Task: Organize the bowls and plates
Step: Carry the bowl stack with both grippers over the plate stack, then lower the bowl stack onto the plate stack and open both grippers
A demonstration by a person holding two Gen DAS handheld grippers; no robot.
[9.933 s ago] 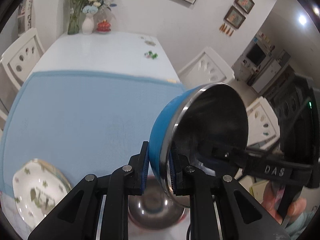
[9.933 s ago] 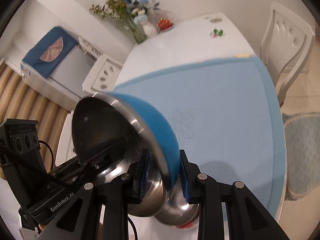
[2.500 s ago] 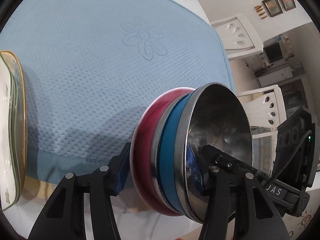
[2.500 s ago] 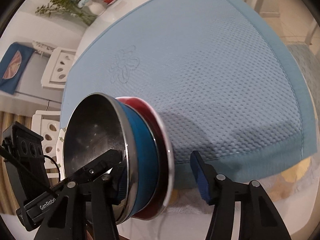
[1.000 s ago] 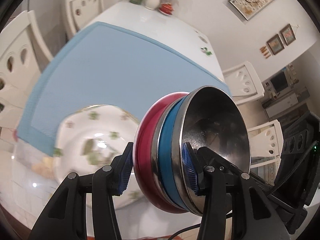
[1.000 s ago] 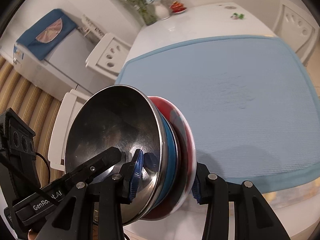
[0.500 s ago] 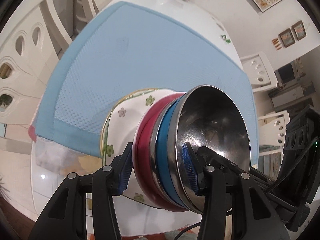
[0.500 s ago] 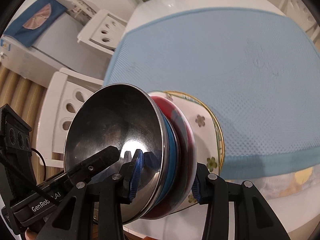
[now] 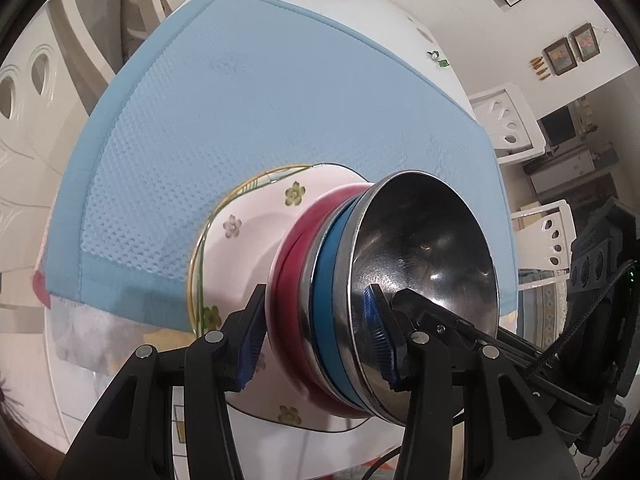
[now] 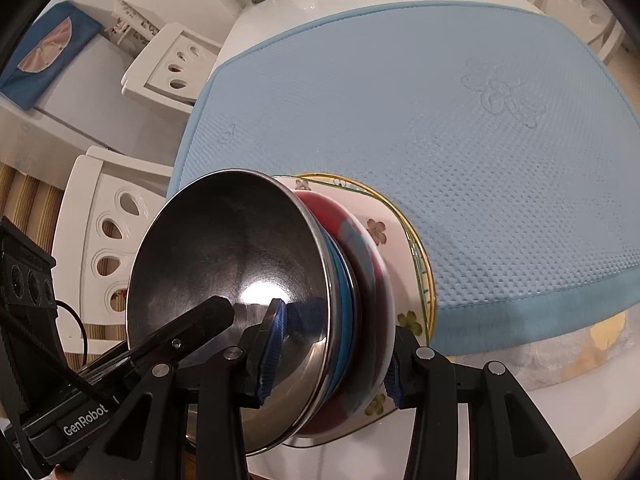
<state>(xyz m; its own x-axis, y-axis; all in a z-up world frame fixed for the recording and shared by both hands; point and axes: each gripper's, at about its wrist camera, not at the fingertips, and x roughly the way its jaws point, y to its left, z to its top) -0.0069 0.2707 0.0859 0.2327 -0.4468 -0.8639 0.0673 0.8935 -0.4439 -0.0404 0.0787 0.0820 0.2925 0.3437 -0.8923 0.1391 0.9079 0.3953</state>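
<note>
Pinching opposite rims of the nested bowls (image 9: 360, 300) — both grippers' jaws share the load; floral plate (image 9: 256, 224) directly beneath.

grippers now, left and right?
Left gripper: shut on the nested bowls, which sit over the flowered plate.
Right gripper: shut on the same bowls.

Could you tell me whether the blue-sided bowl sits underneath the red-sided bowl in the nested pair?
No, the blue-sided bowl is nested inside the red-sided bowl, which faces the floral plate.
</note>
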